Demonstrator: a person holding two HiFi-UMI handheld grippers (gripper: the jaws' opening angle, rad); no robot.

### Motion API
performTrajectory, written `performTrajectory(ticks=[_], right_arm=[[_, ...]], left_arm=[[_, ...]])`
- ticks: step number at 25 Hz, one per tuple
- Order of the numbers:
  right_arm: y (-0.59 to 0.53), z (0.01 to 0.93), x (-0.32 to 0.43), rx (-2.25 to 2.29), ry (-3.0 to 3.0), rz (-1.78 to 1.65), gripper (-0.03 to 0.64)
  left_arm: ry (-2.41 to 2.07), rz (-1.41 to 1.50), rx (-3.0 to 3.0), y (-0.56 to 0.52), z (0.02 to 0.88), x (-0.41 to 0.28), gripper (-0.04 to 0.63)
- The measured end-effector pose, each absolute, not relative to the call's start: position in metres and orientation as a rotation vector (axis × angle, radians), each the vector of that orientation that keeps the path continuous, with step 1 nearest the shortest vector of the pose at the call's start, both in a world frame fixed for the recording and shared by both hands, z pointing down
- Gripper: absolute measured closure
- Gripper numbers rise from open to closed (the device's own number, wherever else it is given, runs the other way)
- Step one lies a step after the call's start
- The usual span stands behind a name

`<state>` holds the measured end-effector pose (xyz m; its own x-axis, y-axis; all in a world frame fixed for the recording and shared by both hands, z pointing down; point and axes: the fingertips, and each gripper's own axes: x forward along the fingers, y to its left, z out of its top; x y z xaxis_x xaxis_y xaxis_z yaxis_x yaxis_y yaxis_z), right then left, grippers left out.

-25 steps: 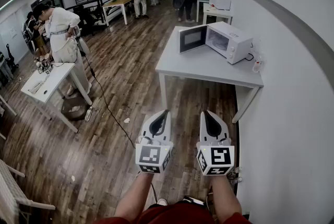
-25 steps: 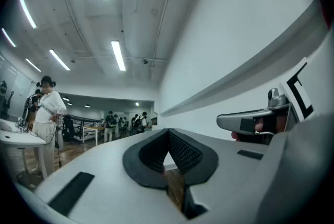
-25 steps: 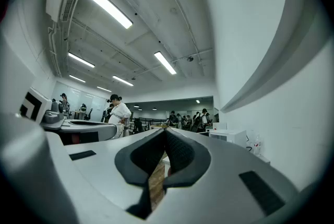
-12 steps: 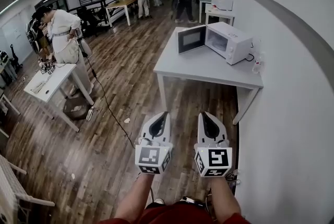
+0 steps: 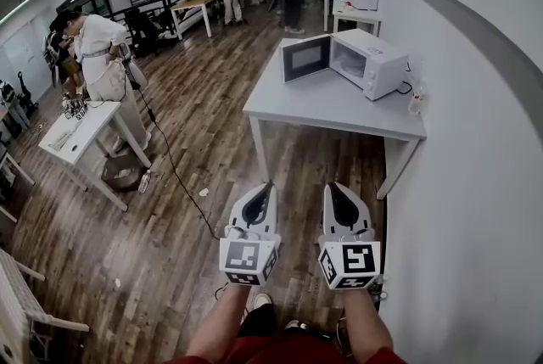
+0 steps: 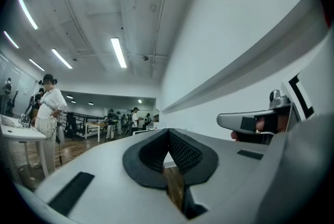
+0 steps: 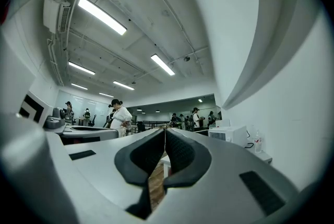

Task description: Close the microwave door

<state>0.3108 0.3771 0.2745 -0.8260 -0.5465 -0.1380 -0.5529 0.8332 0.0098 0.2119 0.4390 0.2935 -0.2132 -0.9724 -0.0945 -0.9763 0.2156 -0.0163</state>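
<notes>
A white microwave point(image 5: 371, 62) stands on a grey table point(image 5: 322, 109) against the right wall, its door point(image 5: 306, 58) swung open to the left. It also shows small in the right gripper view, as the microwave point(image 7: 229, 134). My left gripper point(image 5: 268, 185) and right gripper point(image 5: 333, 185) hang side by side over the wooden floor, well short of the table. Both are shut with nothing between their jaws. In the left gripper view the left gripper point(image 6: 168, 130) points level along the wall.
A bottle point(image 5: 416, 104) stands on the table beside the microwave. A person point(image 5: 97, 53) stands at a white desk point(image 5: 81, 133) on the left, and a black cable point(image 5: 174, 171) runs across the floor. Several people stand at the far tables. The white wall point(image 5: 475, 167) is close on my right.
The table and microwave have drawn a little nearer and shifted left in the head view. Both grippers have kept their place side by side, still shut.
</notes>
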Motion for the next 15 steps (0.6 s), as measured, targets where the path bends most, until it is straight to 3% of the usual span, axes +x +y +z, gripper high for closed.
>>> performTrajectory(ticks=[15], right_arm=[[0.33,0.272,0.235,-0.839,2.898,0.171,0.594]], left_arm=[[2.379,0.131,-1.909,0.384,0.293,0.138,0.568]])
